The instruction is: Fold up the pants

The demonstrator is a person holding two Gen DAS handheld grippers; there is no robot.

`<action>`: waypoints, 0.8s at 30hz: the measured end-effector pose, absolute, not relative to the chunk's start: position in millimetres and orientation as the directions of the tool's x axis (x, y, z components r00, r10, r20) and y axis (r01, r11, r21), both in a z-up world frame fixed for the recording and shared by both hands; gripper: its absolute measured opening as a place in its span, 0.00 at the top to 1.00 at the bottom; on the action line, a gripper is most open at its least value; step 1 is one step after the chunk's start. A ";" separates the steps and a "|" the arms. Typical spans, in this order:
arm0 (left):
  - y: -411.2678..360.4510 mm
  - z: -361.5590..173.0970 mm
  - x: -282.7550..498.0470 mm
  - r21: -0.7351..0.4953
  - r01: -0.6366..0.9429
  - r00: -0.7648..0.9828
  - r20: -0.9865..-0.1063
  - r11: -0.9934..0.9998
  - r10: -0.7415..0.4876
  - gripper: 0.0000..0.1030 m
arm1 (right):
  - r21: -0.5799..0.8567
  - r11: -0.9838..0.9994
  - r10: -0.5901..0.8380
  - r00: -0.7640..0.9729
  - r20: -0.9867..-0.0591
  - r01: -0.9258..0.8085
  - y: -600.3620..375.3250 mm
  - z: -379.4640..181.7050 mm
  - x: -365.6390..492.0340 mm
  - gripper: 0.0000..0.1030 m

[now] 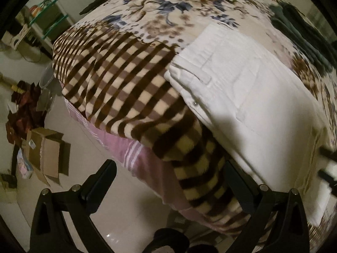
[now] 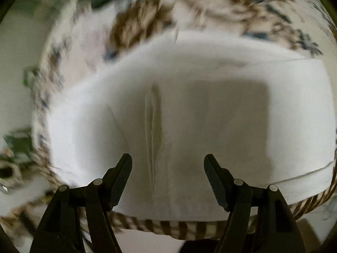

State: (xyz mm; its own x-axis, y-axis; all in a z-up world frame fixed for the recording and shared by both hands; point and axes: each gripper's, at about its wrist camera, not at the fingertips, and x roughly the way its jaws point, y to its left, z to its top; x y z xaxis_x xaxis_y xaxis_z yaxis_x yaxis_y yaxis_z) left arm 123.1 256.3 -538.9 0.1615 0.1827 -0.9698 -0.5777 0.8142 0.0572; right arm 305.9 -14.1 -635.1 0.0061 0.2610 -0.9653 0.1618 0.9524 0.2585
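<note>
White pants (image 1: 248, 97) lie folded flat on the bed, waistband and a metal button toward the checked blanket. My left gripper (image 1: 170, 166) is open and empty, off the bed's near edge, left of and below the pants. In the right wrist view the pants (image 2: 210, 109) fill the middle, with a raised crease running toward me. My right gripper (image 2: 167, 162) is open and empty just above their near edge, the crease between its fingers. This view is blurred by motion.
A brown checked blanket (image 1: 126, 88) and a floral cover (image 1: 168, 10) cover the bed, above a pink sheet (image 1: 137, 158). Dark green clothes (image 1: 299, 33) lie at the far right. Cardboard boxes (image 1: 48, 154), red cloth and a glass shelf unit (image 1: 48, 19) stand on the floor at left.
</note>
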 end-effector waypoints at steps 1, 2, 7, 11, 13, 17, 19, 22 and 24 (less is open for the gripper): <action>258.2 -540.0 124.4 0.052 -0.587 0.160 -0.971 0.808 0.179 0.00 | 0.218 0.963 0.221 -0.002 -0.975 0.156 -8.3 -642.8 305.5 0.80; 262.5 -541.8 126.4 0.041 -0.607 0.159 -0.972 0.793 0.173 0.00 | 0.146 0.977 0.149 -0.007 -0.989 0.156 -3.6 -648.9 304.8 0.85; 288.2 -543.8 134.5 -0.104 -0.701 0.234 -0.968 0.705 0.090 0.02 | 0.149 0.968 0.149 0.012 -0.989 0.204 -5.8 -650.3 298.6 0.79; 319.7 -553.2 146.7 -0.310 -0.758 0.371 -0.928 0.574 -0.011 0.07 | 0.299 0.928 0.308 -0.008 -0.951 0.223 -37.1 -635.9 289.4 0.50; 332.2 -562.6 153.5 -0.370 -0.770 0.413 -0.910 0.520 -0.036 0.10 | 0.241 0.954 0.242 0.019 -0.970 0.178 -47.6 -620.9 286.8 0.43; 339.8 -580.3 166.5 -0.428 -0.777 0.450 -0.890 0.462 -0.070 0.36 | -0.051 0.998 -0.052 0.084 -0.995 0.021 -58.6 -604.5 287.4 0.17; 336.3 -580.6 170.2 -0.457 -0.761 0.485 -0.872 0.461 -0.064 0.64 | -0.164 0.985 -0.158 0.101 -0.982 -0.047 -63.5 -606.7 288.9 0.16; 323.1 -564.8 177.7 -0.401 -0.748 0.480 -0.877 0.530 0.014 0.77 | -0.161 0.984 -0.154 0.093 -0.984 -0.074 -70.6 -616.6 291.1 0.06; 312.9 -551.9 178.3 -0.373 -0.733 0.490 -0.870 0.569 0.061 0.80 | -0.145 0.986 -0.137 0.095 -0.986 -0.081 -61.8 -625.1 306.9 0.06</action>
